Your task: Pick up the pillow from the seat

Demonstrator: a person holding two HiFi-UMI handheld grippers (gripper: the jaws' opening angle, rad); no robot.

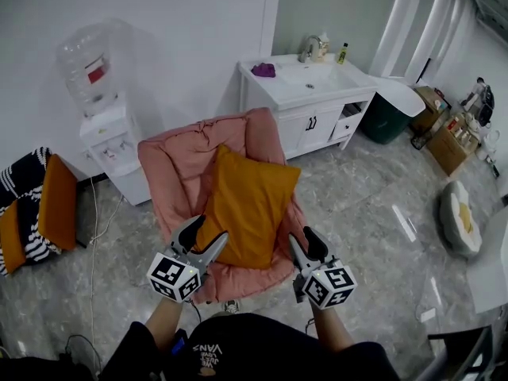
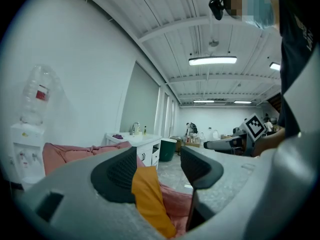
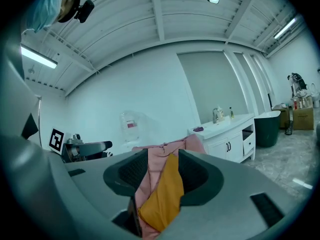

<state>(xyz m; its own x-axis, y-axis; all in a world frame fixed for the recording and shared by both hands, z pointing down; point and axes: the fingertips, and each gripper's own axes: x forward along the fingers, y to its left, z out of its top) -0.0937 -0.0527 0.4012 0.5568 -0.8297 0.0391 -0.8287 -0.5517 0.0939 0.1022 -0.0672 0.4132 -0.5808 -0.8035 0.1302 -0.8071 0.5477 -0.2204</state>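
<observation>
- Pink padded seat (image 1: 171, 173): it carries the task's orange pillow, which lies across the seat's middle. One pillow corner points toward the back edge, and its lower side is near the front edge.
- Orange pillow (image 1: 250, 201): it looks soft and wide. It would probably lift best from both lower corners, with each pair of jaws pinching deep into fabric and filling, then both rising together so it does not sag or slip.
- Left gripper (image 1: 205, 235): jaws apart, holding nothing, at the pillow's lower left corner.
- Right gripper (image 1: 302, 240): jaws apart, holding nothing, just beside the pillow's lower right side.
- Counts: one white sink cabinet (image 1: 305, 121), one seat, one water dispenser (image 1: 107, 137), one pillow, two grippers.
</observation>
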